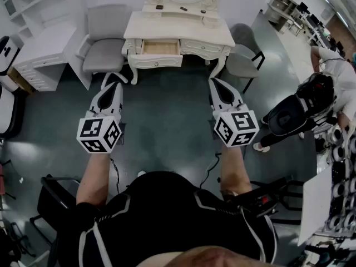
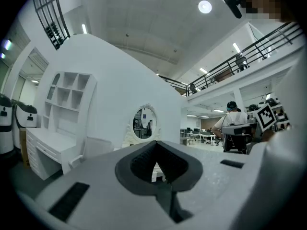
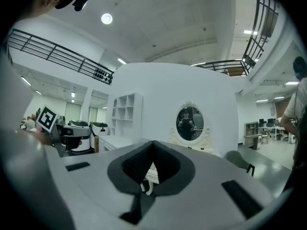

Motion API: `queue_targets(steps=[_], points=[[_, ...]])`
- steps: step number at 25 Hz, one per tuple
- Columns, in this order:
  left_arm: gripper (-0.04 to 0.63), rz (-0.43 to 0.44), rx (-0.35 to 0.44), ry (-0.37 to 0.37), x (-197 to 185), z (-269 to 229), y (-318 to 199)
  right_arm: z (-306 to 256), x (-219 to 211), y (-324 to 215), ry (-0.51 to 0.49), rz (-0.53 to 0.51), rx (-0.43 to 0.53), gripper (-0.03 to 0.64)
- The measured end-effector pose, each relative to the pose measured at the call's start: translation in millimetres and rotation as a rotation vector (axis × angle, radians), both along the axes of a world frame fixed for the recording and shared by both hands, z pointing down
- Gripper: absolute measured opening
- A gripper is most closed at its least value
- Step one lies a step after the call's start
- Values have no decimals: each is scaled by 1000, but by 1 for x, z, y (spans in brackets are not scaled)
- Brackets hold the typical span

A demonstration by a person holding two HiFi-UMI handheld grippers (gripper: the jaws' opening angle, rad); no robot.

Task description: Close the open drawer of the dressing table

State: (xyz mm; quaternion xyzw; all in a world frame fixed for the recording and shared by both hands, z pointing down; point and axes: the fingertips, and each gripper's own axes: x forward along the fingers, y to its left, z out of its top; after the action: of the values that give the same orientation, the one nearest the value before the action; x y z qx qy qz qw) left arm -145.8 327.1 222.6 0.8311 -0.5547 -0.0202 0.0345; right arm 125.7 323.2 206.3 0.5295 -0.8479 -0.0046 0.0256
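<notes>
- One drawer (image 1: 161,50) hangs open at upper centre, under the bench (image 1: 178,31).
- Your left gripper (image 1: 115,77) and right gripper (image 1: 213,82): jaws clenched, empty.
- The drawer is likely light, stiff and sliding; push its front panel squarely.

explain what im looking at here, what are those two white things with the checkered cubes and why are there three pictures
Those are hand-held tools, one in each of a person's hands: the left gripper and the right gripper. The marker cubes are part of them. The head view comes from a camera on the person's head, looking down. The two gripper views come from cameras riding on each gripper, looking along its two jaws. Both pairs of jaws are together and hold nothing. Ahead stands a white dressing table with one drawer pulled open; neither gripper touches it.
</notes>
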Motion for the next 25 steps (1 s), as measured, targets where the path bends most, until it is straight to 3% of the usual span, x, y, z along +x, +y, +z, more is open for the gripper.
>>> queue_targets(steps=[10,17,22,25], points=[[5,-1,5,-3,-4,0,-6,-8,-11,-3,42,-7,15,3],[5,31,1,-5,-15,2,-10,-11,-26,-7,14,-12,18,5],[5,69,-8,-87,-34,8,-15,-5,-45,-10,20,-10,-1,5],[5,91,-2,-68,-42,9,-15,-1,-54,-11,4,3,-11,5]])
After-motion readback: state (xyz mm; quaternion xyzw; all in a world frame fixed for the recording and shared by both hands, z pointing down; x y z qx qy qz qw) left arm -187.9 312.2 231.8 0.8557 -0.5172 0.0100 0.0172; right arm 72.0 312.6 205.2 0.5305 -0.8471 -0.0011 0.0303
